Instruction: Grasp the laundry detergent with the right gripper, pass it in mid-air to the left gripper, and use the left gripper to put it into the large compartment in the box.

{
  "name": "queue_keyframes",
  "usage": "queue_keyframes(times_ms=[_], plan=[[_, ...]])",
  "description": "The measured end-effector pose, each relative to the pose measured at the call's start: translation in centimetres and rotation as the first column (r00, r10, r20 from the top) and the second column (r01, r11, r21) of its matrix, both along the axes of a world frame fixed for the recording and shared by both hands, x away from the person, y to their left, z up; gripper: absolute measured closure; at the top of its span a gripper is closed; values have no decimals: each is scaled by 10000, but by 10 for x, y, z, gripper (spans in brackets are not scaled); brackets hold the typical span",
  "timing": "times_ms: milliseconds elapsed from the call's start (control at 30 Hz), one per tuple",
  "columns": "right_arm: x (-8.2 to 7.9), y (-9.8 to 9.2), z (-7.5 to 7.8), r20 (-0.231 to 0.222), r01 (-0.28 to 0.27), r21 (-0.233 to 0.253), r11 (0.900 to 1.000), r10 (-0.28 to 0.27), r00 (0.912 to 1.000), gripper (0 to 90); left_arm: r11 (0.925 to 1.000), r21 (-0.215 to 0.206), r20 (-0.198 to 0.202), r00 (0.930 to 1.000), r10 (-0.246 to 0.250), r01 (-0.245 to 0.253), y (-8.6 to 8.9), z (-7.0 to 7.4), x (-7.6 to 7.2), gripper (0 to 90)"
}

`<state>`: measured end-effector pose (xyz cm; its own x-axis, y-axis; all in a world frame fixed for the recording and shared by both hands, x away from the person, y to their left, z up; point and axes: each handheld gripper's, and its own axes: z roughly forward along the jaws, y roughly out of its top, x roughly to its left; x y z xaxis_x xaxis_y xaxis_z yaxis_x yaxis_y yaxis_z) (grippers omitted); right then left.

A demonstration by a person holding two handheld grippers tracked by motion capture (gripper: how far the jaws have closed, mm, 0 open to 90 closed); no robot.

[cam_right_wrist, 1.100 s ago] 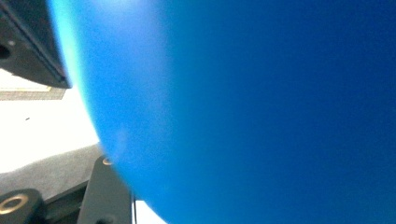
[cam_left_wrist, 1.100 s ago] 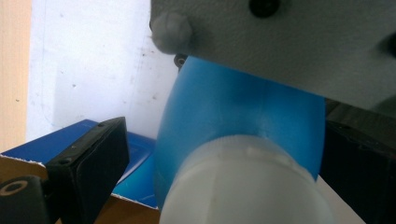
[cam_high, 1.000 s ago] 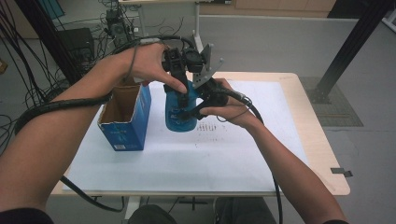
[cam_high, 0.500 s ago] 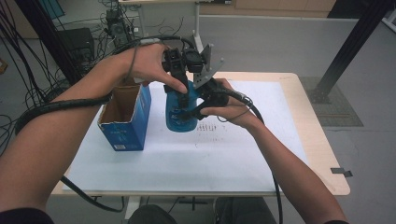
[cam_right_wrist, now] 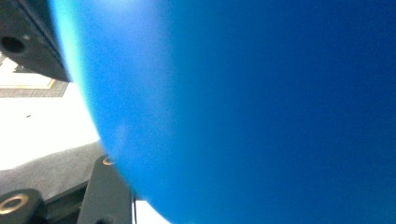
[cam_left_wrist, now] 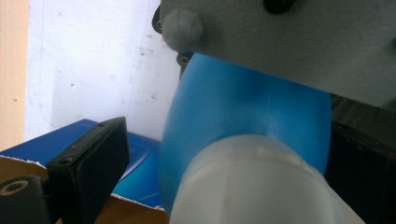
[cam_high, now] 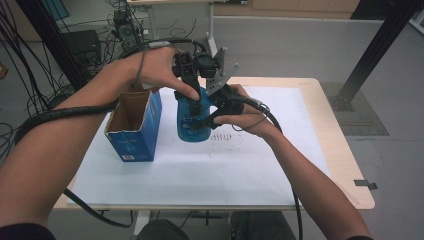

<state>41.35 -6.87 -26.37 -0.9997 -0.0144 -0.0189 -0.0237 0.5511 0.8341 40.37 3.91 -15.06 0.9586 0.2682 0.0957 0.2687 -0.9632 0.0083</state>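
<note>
Blue bottle (cam_high: 191, 120) clamped at body by right gripper (cam_high: 212, 116); left gripper (cam_high: 192, 82) open around white cap (cam_left_wrist: 252, 186), beside open box (cam_high: 132, 127).

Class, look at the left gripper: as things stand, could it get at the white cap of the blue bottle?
Probably yes: the left gripper sits over the blue bottle, and the white cap lies between its jaws.

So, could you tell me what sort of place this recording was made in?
Probably a lab or workshop: cables hang at the left, black metal posts stand on a bare grey floor, and the table is paper-covered.
</note>
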Motion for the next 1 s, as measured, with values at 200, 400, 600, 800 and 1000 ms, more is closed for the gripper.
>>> queue_keyframes(times_ms=[200, 400, 600, 800, 1000], plan=[[0, 0, 0, 28, 53, -23, 10000, -53, 10000, 429, 10000, -26, -34, 10000, 37, -37, 1, 0, 0, 59], [-1, 0, 0, 16, -11, -23, 10000, 12, 10000, 429, 10000, -3, -9, 10000, -19, 19, 1, 1, 1, 75], [-1, 1, 0, 124, -120, 55, 9999, 119, 9999, 428, 10000, -38, -14, 10000, -83, 83, 1, 0, 0, 118], [-1, 1, 0, 223, -127, 35, 9999, 126, 9997, 428, 9999, -60, -64, 9999, -130, 130, 1, -1, 0, 191], [-2, 0, 1, 221, -71, -25, 10000, 71, 9997, 428, 9998, -24, -246, 9995, -181, 180, 1, -1, -1, 260]])
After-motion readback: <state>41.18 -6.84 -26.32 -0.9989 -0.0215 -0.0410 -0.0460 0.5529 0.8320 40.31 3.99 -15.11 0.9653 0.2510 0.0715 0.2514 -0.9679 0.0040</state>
